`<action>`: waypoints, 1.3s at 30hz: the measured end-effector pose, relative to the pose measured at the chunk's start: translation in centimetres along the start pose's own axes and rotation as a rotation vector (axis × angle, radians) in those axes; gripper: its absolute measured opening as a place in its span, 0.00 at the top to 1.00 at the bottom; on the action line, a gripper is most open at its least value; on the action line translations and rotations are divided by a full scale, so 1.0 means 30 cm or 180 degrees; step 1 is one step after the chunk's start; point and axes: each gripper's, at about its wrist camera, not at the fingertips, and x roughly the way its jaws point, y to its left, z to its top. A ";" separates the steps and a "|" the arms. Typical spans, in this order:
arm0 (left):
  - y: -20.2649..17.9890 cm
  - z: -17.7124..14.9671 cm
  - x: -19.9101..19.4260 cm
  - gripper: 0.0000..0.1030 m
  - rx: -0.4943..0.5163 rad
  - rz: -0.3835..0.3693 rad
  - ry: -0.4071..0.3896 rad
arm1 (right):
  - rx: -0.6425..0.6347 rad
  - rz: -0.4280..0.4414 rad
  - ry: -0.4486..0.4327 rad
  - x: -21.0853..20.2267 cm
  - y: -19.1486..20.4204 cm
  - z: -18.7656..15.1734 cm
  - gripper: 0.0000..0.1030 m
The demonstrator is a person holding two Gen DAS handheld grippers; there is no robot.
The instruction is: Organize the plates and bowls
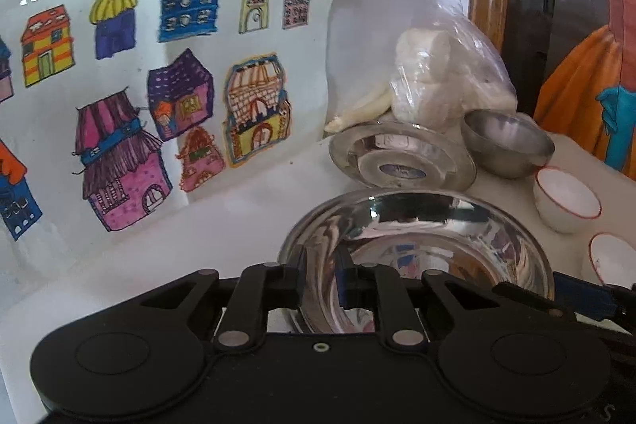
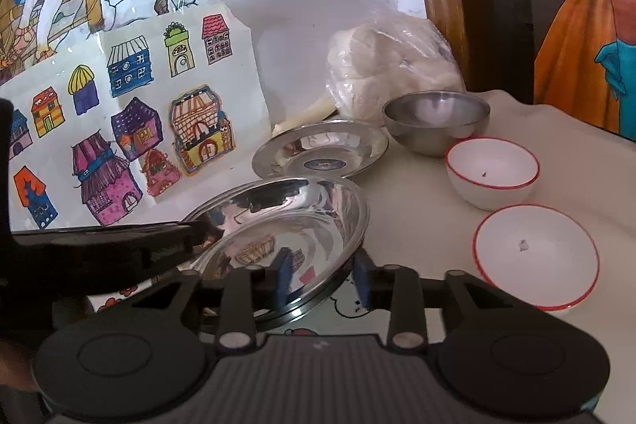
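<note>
Sorting is at an early stage: the dishes lie scattered and unstacked. A large steel plate [image 2: 286, 225], mirror-bright and shallow, sits at centre frame in the right wrist view. The right gripper [image 2: 324, 279] is spread, its blue pads either side of the near rim without pressing. The left gripper [image 1: 322, 285] has jaws narrowly parted across the plate's other edge; whether they pinch it cannot be told. Behind, at upper centre, a smaller steel plate [image 2: 322, 150] and a matt steel bowl [image 2: 435, 120] stand apart. Two white bowls with red rims [image 2: 491, 167] [image 2: 534, 255], smooth and glazed, await grouping at right.
</note>
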 end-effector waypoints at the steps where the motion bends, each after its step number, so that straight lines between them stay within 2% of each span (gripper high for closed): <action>1: 0.006 0.004 -0.007 0.78 -0.0018 0.0007 -0.0017 | 0.0002 -0.0002 -0.0012 -0.004 -0.002 0.001 0.46; 4: 0.017 0.014 -0.019 0.54 -0.0045 -0.0002 -0.0054 | 0.0034 0.0026 -0.0042 -0.013 -0.013 0.004 0.37; 5: 0.020 0.017 -0.023 0.43 -0.0055 0.0003 -0.0066 | 0.0046 0.0029 -0.0056 -0.015 -0.017 0.005 0.32; 9: 0.026 0.027 -0.041 0.19 -0.0078 0.0005 -0.0135 | 0.0078 0.0035 -0.0112 -0.025 -0.028 0.007 0.18; 15: 0.046 0.040 -0.062 0.04 -0.0161 0.0036 -0.0211 | 0.0063 0.0013 -0.0229 -0.048 -0.028 0.008 0.08; 18: 0.064 0.055 -0.060 0.01 -0.0211 0.0046 -0.0221 | 0.0071 0.0033 -0.0294 -0.064 -0.041 0.018 0.02; 22: 0.090 0.084 -0.052 0.01 -0.0275 -0.0005 -0.0215 | 0.0057 0.0068 -0.0355 -0.083 -0.067 0.051 0.00; 30: 0.121 0.202 -0.022 0.01 -0.0230 -0.0268 -0.0329 | 0.0401 0.0435 -0.0181 -0.066 -0.181 0.177 0.00; 32: 0.116 0.242 0.015 0.01 -0.0164 -0.0328 -0.0259 | 0.0526 0.0551 -0.0105 -0.039 -0.212 0.221 0.00; 35: 0.096 0.286 0.092 0.01 -0.0034 -0.0170 -0.0088 | 0.0616 0.0647 0.0024 0.027 -0.245 0.281 0.00; 39: 0.073 0.310 0.197 0.01 0.0103 -0.0118 0.0142 | 0.0500 0.0479 0.0173 0.126 -0.254 0.333 0.00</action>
